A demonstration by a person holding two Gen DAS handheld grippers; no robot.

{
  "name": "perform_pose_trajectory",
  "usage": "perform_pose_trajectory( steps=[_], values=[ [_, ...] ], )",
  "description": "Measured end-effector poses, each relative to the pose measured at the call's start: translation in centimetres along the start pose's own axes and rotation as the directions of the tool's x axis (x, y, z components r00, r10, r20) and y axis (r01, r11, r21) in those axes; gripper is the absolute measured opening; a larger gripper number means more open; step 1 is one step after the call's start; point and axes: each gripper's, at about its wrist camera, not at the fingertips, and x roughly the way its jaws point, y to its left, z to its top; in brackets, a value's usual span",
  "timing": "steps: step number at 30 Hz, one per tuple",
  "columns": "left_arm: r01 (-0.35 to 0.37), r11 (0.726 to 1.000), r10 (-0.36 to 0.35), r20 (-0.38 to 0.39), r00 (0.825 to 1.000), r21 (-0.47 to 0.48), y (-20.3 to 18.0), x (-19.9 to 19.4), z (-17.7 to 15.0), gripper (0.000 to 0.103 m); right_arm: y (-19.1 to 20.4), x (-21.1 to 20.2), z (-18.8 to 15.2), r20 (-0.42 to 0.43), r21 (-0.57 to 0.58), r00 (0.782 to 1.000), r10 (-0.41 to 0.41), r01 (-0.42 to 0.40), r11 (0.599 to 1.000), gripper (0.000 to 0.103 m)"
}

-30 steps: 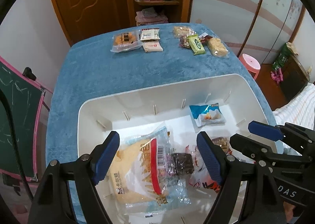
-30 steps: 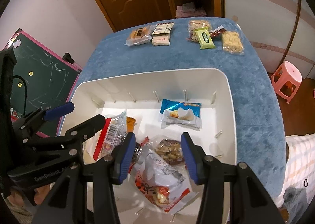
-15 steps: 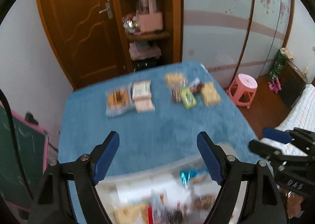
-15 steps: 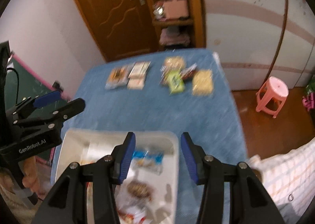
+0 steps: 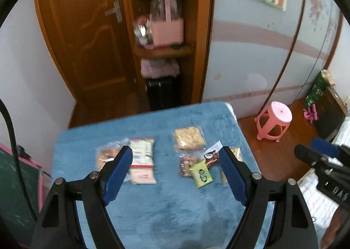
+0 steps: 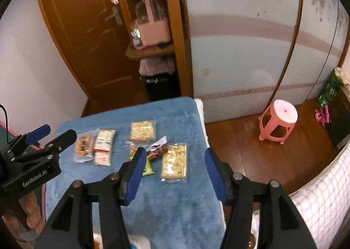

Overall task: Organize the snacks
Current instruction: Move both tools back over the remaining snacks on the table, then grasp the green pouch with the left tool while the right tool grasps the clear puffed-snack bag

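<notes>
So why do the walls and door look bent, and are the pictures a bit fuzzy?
Left wrist view: the lens bows the door, dark corners, snack packets slightly smeared. Right wrist view: same bending, blue cloth soft, pink stool fairly clear.

Room setting: brown wooden door at upper left, open shelf unit beside it, pale blue wall at right, pink stool on wooden floor.

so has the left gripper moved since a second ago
Yes. The left gripper has left the white bin, which is out of its view, and travelled toward the far end of the blue table, now framing the snack packets there, jaws open and empty.
</notes>
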Motion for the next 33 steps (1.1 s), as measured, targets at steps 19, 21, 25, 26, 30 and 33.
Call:
perform_pose_trajectory(
  steps=[19, 21, 25, 26, 30, 33],
  values=[
    [-0.100, 0.995, 0.093, -0.288, 0.953, -0.008, -3.1, 19.0, -5.8, 0.076, -1.7, 18.3, -5.3, -0.271, 0.124, 0.951, 0.146, -0.116, 0.986, 0.056],
    [-0.095, 0.995, 0.085, -0.288, 0.954, -0.019, -2.9, 19.1, -5.8, 0.076, -1.6, 18.5, -5.4, -0.263, 0.131, 0.953, 0.154, -0.123, 0.984, 0.056],
    [-0.085, 0.995, 0.068, -0.293, 0.954, -0.045, -2.4, 19.1, -6.0, 0.077, -1.7, 18.9, -5.5, -0.249, 0.135, 0.955, 0.160, -0.129, 0.982, 0.057],
    [-0.082, 0.995, 0.063, -0.300, 0.952, -0.053, -2.3, 19.1, -6.1, 0.077, -1.9, 19.1, -5.5, -0.249, 0.138, 0.955, 0.165, -0.133, 0.981, 0.059],
    [-0.072, 0.995, 0.047, -0.298, 0.953, -0.072, -1.5, 18.7, -6.0, 0.077, -1.6, 19.5, -5.4, -0.237, 0.127, 0.958, 0.161, -0.134, 0.983, 0.060],
    [-0.054, 0.993, 0.022, -0.296, 0.955, -0.101, -0.8, 18.1, -6.3, 0.077, -1.0, 20.0, -5.4, -0.247, 0.087, 0.960, 0.132, -0.113, 0.990, 0.065]
  ],
)
